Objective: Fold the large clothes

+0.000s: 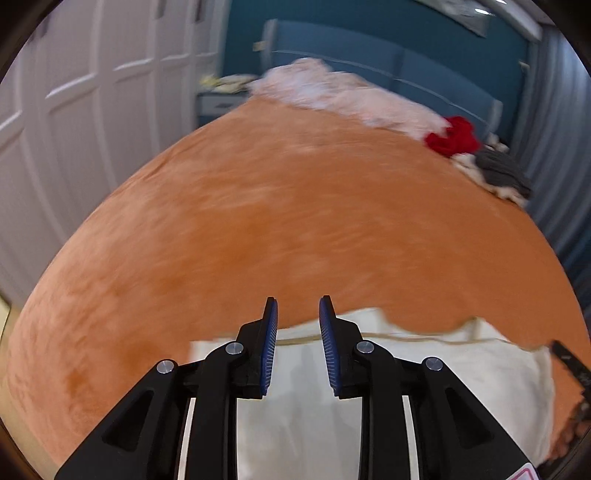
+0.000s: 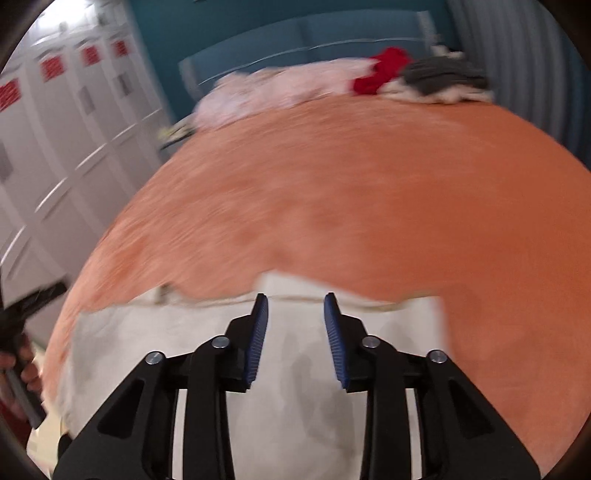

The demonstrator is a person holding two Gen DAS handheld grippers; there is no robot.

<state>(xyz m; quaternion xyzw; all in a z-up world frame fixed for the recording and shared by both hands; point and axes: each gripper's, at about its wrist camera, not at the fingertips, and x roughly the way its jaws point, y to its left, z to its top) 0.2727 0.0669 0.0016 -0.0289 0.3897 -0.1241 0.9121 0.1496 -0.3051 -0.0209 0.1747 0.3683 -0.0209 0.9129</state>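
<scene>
Left wrist view looked forward along the left gripper [image 1: 298, 306], from above the near edge of the orange bedspread [image 1: 295, 221], angled down and toward the blue headboard [image 1: 369, 55]. The cream garment [image 1: 443, 369] lay close beneath the lens; white wardrobe doors [image 1: 92, 92] filled the left side.

Right wrist view looked forward along the right gripper [image 2: 295, 304] from a similar low, close position, facing the same headboard [image 2: 295, 33], with heavier motion blur. Its garment [image 2: 147, 332] extended leftward.

Both views shared the bedspread [image 2: 369, 184], the garment, the wardrobe [image 2: 74, 92] and the far clothes pile [image 1: 450, 134] [image 2: 384, 70].
</scene>
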